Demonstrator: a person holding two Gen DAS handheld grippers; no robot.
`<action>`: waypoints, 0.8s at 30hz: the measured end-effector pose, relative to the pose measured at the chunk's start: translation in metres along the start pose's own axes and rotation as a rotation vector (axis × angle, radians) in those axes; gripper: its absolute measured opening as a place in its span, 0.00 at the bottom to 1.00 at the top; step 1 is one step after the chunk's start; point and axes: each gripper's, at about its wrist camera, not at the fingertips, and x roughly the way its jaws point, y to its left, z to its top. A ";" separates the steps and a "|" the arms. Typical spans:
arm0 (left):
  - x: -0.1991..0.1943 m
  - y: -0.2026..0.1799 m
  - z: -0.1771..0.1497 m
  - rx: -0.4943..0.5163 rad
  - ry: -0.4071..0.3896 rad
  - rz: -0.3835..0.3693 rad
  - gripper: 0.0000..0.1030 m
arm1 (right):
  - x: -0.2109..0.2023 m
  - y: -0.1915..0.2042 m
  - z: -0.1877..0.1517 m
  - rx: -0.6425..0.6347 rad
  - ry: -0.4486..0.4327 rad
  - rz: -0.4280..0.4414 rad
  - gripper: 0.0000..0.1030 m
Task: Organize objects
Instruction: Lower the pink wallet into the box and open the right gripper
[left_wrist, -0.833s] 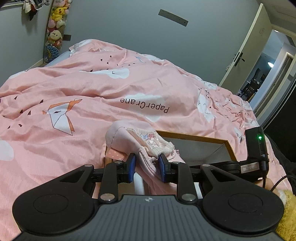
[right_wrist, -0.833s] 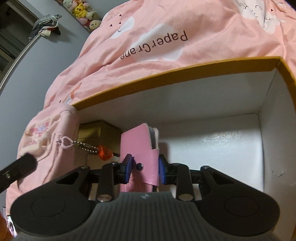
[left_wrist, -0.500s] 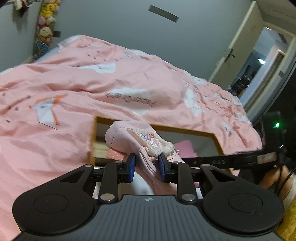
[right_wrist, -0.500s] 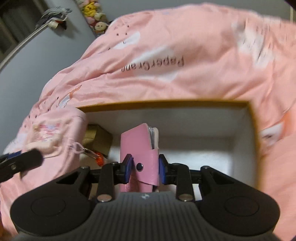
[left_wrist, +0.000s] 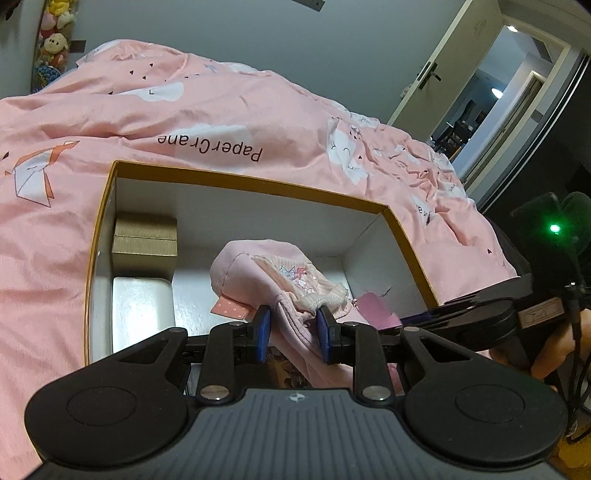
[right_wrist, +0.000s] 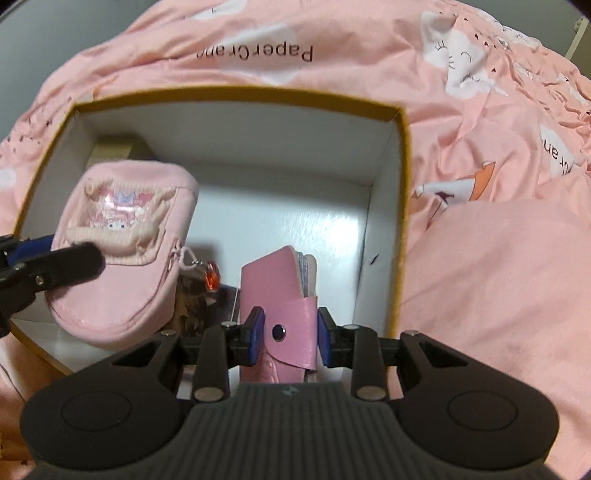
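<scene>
While my left tongs clamp pink pouch over box middle, left view alone shows gold case in far left corner. Right view alone shows my right tongs clamped on pink wallet, orange charm by pouch. Duvet reads "PaperCrane".

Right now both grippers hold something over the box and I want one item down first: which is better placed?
Probably right: the right gripper holds its wallet upright above bare box floor.
</scene>
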 end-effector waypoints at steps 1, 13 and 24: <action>-0.001 0.000 0.000 0.001 -0.004 -0.001 0.29 | 0.002 0.002 0.001 0.007 0.006 -0.005 0.31; -0.008 0.003 -0.006 -0.030 -0.043 0.003 0.29 | 0.021 0.016 0.006 0.011 0.111 -0.052 0.31; -0.014 0.003 -0.007 -0.036 -0.057 0.009 0.29 | 0.025 0.033 0.006 -0.168 0.122 -0.152 0.38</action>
